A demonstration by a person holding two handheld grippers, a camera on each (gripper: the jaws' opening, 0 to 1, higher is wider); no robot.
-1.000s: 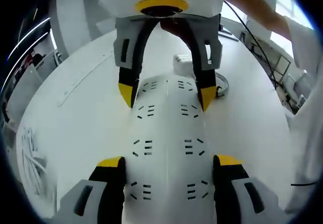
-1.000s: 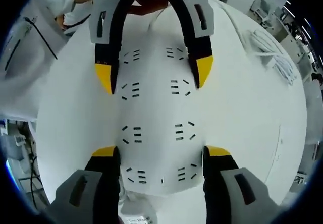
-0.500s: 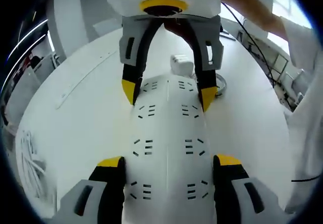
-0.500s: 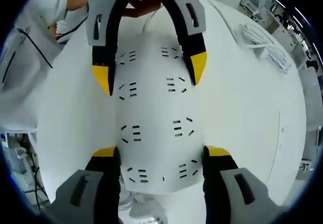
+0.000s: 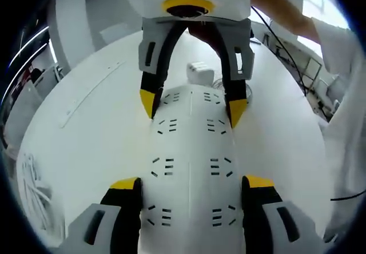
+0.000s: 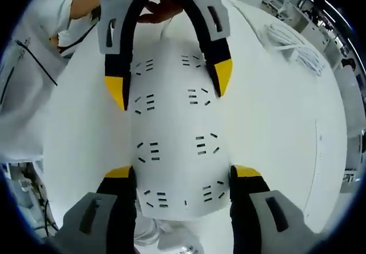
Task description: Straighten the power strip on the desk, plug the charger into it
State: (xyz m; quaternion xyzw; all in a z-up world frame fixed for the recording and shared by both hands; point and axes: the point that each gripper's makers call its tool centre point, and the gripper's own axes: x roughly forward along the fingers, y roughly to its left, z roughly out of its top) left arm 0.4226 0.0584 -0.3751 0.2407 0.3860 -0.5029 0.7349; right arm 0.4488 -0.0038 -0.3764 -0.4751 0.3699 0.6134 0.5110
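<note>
A long white power strip (image 5: 190, 151) with two rows of sockets lies on the white round desk (image 5: 86, 128). My left gripper (image 5: 191, 182) is shut on its near end, jaws pressed to both long sides. At the far end, my right gripper (image 5: 193, 106) clamps it the same way. In the right gripper view the strip (image 6: 174, 134) runs away from my right gripper (image 6: 183, 171) to the left gripper (image 6: 170, 82). A white charger (image 5: 199, 71) sits on the desk just past the strip, beside a coiled cable (image 5: 250, 91).
A bundle of white cables (image 6: 297, 42) lies near the desk edge, also visible low at the left as cables (image 5: 34, 188). A person in a white sleeve (image 6: 28, 71) stands close at the desk's side. Other desks (image 5: 314, 65) stand beyond.
Both grippers keep the same hold on the strip. The background has drifted a little in both views, so the hands and strip have turned slightly over the desk.
</note>
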